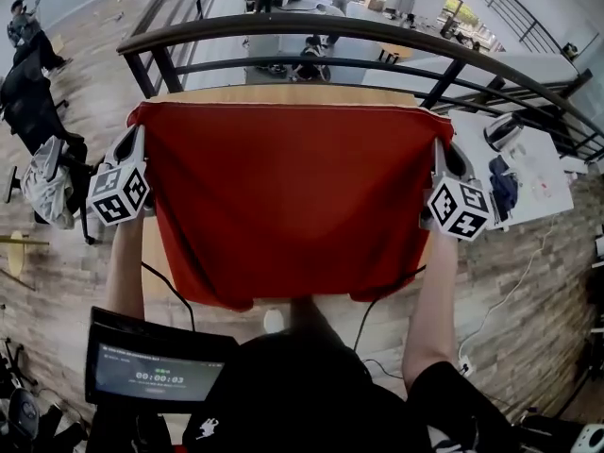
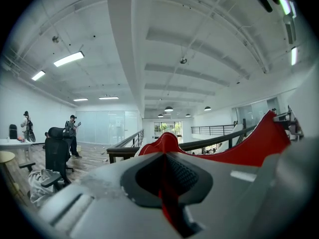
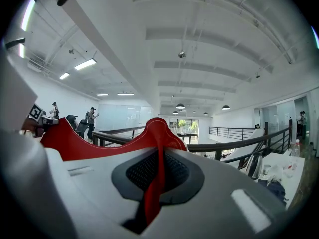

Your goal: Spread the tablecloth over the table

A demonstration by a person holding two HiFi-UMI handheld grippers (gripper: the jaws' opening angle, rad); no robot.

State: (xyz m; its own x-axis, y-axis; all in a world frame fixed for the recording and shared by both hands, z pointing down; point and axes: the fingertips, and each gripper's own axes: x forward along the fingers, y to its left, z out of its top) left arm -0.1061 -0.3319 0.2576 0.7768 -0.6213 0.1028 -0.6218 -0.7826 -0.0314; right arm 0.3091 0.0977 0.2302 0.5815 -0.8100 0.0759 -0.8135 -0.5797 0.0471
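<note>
A red tablecloth hangs stretched between my two grippers above the wooden table, hiding most of the tabletop. Its near edge droops toward the person's body. My left gripper is shut on the cloth's far left corner, and my right gripper is shut on the far right corner. In the left gripper view the jaws pinch a fold of the red cloth, which runs off to the right. In the right gripper view the jaws clamp the red cloth, which runs off to the left.
A dark curved railing runs just beyond the table, with a lower floor behind it. A white desk with a kettle stands at the right. A black office chair is at the left. A screen sits near the person's left arm.
</note>
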